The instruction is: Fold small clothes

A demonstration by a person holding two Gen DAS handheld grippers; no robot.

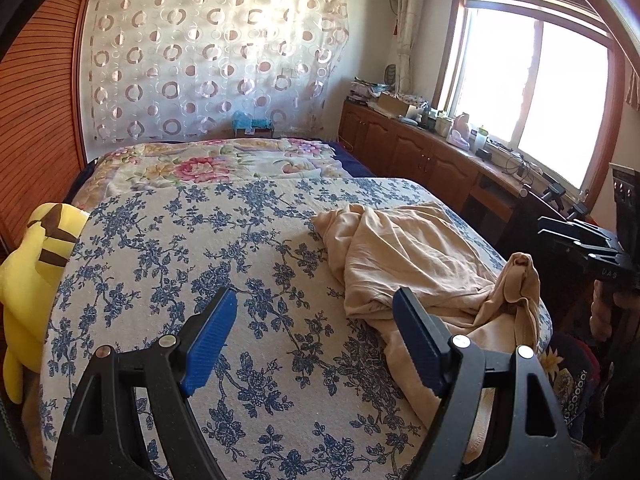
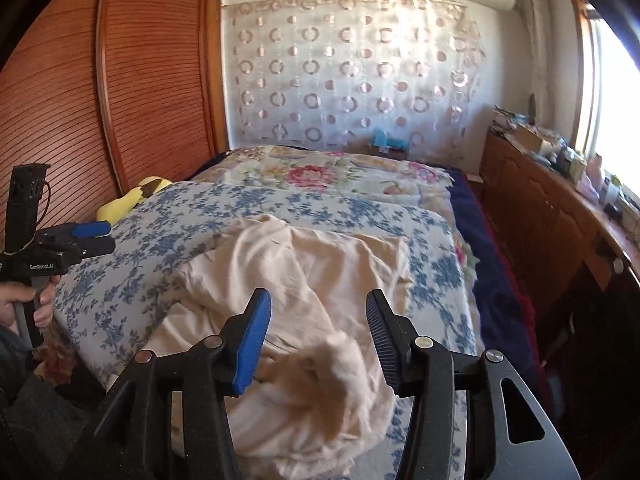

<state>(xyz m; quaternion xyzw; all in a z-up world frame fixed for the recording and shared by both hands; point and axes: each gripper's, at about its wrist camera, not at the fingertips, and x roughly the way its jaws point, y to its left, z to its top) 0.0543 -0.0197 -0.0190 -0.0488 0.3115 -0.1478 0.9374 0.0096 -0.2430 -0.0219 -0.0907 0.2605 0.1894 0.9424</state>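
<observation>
Right wrist: claw (image 2: 318,338) gapes over crumpled garment (image 2: 304,280) (beige).

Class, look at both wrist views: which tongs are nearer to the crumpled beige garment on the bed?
Right. The right tongs hang open directly over the beige garment; the left tongs sit open over bare floral bedspread, beside the garment's left edge.

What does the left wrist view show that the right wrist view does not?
Only the left wrist view shows the whole bright window and the full yellow plush toy. Only the right wrist view shows the wide slatted wardrobe doors and a bare hand on the left gripper's handle. Both show the crumpled beige garment on the blue floral bedspread.
</observation>
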